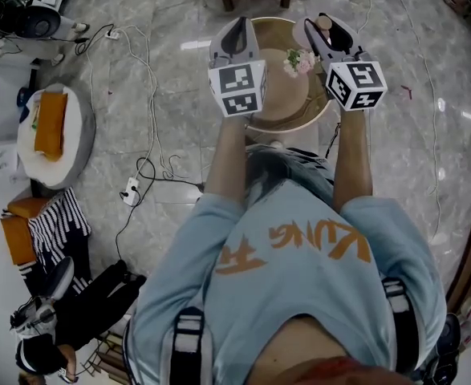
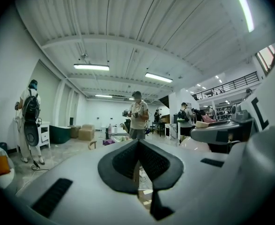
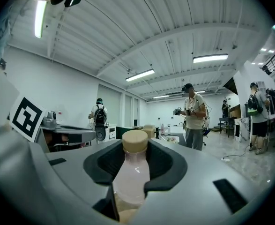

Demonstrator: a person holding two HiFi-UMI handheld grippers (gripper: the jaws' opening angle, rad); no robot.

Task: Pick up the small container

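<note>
**A:** Where is our small bottle (image 3: 131,172)?

**B:** It stands upright between the 2 jaws of our right hand-held gripper (image 3: 135,161). They pinch its pale pink body, and the tan cap (image 3: 134,141) pokes up above them.

**A:** And our left hand-held gripper (image 2: 138,163)?

**B:** Its jaws are pressed together with nothing in them. From the head view, we hold both grippers side by side over the round desk (image 1: 311,125), with the flowers (image 1: 299,61) lying between them.
</note>
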